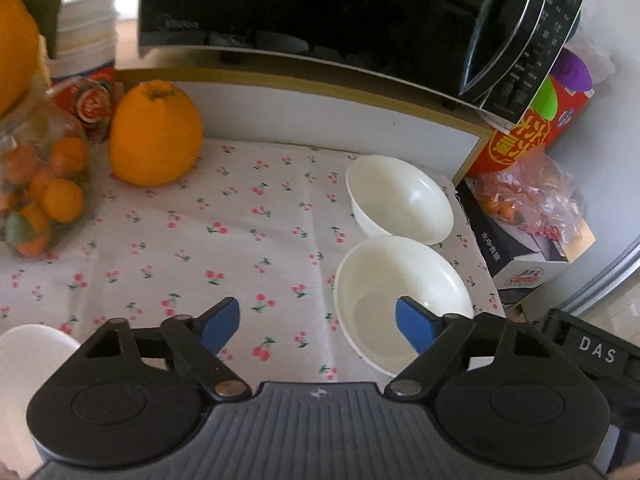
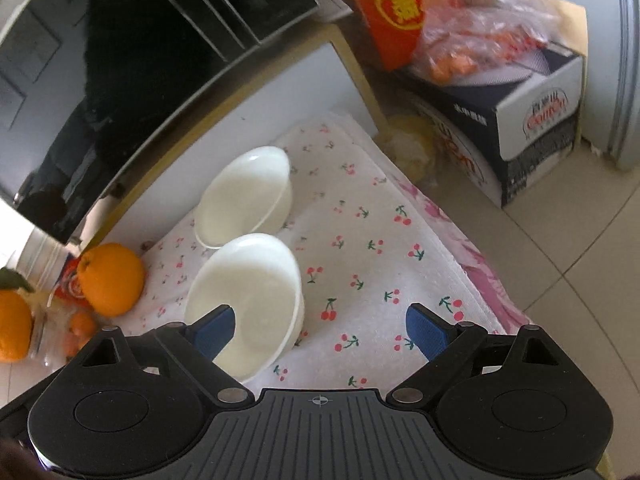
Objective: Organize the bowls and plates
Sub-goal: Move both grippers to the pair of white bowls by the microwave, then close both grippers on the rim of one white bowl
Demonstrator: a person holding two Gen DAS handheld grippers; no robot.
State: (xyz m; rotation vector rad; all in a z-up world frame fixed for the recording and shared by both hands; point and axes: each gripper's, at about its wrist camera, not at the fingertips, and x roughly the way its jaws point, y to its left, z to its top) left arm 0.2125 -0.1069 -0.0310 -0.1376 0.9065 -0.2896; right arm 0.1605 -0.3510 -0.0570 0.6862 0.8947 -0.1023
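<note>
Left gripper: jaws spread apart, nothing grasped; only the cherry-print cloth shows between the blue pads.
Left gripper's right pad: overlaps the near bowl in the left wrist view; whether it touches the bowl cannot be told.
Right gripper: jaws released and wide; the gap between the pads shows the near bowl's right rim and bare cloth.
Right gripper's left pad: lies over the near bowl's interior in the right wrist view; contact cannot be told.
Near bowl: white, upright, empty, on the cloth at about 1 o'clock from the left gripper and 11 o'clock from the right gripper.
Far bowl: white, upright, just beyond the near bowl at 12 o'clock from it, the rims close together or touching; also seen at.
Third white dish: only its rim shows, at 9 o'clock from the left gripper; plate or bowl cannot be told.
Counter: covered by the cloth.
Microwave oven: black, on a raised shelf behind the bowls.
Large orange: on the cloth at 10 o'clock from the left gripper, well apart from both bowls.
Stack of white dishes: far left, at 11 o'clock, blurred.
</note>
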